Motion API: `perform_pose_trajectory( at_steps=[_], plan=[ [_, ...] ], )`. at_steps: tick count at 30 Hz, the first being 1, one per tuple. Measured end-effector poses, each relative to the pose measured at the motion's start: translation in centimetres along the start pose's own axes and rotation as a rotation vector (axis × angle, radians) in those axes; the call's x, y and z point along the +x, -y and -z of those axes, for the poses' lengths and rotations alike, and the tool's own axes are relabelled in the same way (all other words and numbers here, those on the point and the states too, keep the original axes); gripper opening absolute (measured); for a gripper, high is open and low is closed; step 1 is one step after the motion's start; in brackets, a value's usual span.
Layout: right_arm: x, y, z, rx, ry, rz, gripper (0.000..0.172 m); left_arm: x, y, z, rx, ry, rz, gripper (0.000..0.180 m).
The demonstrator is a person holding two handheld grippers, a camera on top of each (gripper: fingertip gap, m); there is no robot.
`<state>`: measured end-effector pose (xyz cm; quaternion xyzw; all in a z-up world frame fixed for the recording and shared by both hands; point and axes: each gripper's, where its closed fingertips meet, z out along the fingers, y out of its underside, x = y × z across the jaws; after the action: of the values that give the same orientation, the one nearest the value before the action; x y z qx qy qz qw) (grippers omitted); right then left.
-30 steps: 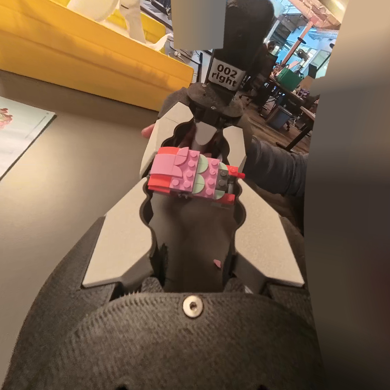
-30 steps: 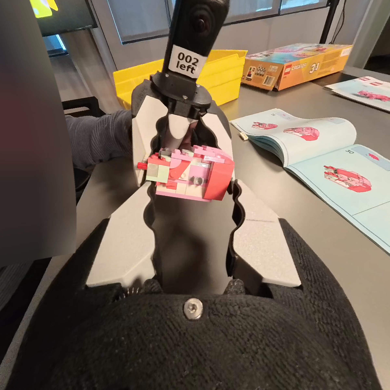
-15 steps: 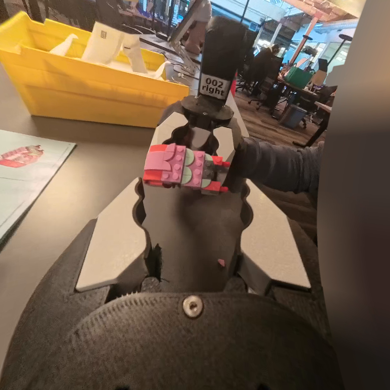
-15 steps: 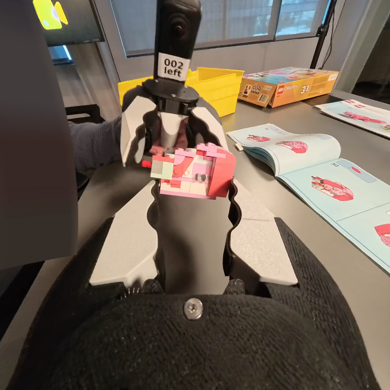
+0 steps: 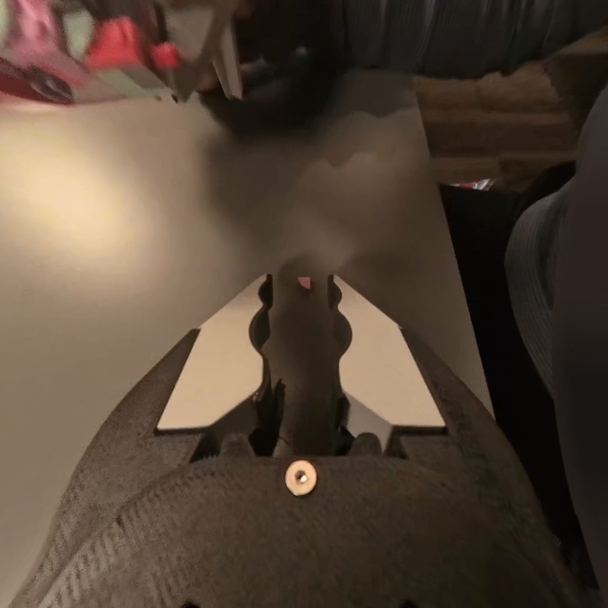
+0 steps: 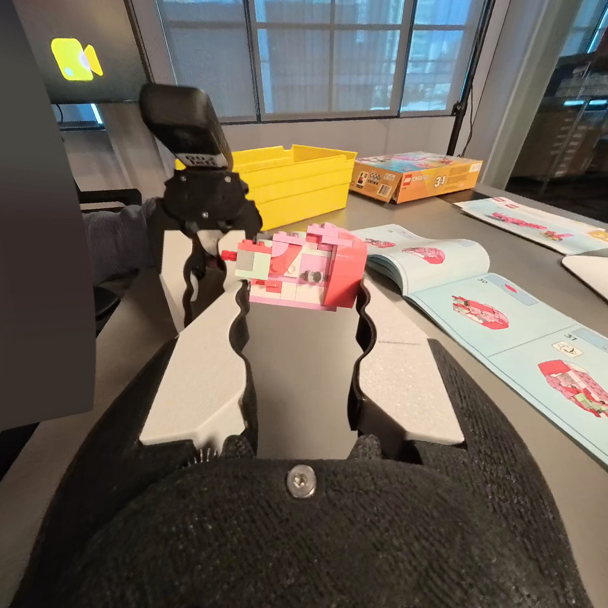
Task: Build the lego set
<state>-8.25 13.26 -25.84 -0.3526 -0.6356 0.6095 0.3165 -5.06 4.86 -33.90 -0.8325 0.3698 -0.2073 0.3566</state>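
The pink and red brick model (image 6: 302, 269) sits clamped between the fingertips of the right gripper (image 6: 301, 296), held up off the grey table (image 6: 460, 223). Both pads press on it: the left pad against its pale lower corner, the right pad against its rounded red end. A small red peg sticks out of its left end, towards the left gripper (image 6: 204, 263), which hangs just to the left of the model and apart from it.

In its own view the left gripper (image 5: 301, 279) points down at the bare table (image 5: 98, 296) near the table's right edge, its fingers (image 5: 263, 296) a narrow way apart with nothing pressed between them. A tiny pink piece (image 5: 304, 282) lies on the table in the gap at the fingertips, touching neither pad. The model (image 5: 82, 59) shows as a blur at the far left.

To the right of the model lies an open instruction booklet (image 6: 493, 296) with pale blue pages. Farther off stand a yellow bin (image 6: 296, 184) and an orange toy box (image 6: 418, 177), with another leaflet (image 6: 526, 223) at the far right. A dark sleeve (image 6: 115, 237) reaches in from the left, behind the left gripper.
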Motion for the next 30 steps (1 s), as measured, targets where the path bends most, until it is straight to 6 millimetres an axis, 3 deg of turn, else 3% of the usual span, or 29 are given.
perform_pose_trajectory(
  at_steps=[10,30],
  plan=[
    [0.1,2.2,0.7,0.129,-0.052,0.100,0.065,0.3,-0.5,-1.2,-0.022,0.020,0.012,0.016],
    [-0.8,3.2,0.7,0.205,-0.048,0.172,0.064,0.5,-0.5,-1.2,0.005,0.068,0.007,0.008]
  ],
)
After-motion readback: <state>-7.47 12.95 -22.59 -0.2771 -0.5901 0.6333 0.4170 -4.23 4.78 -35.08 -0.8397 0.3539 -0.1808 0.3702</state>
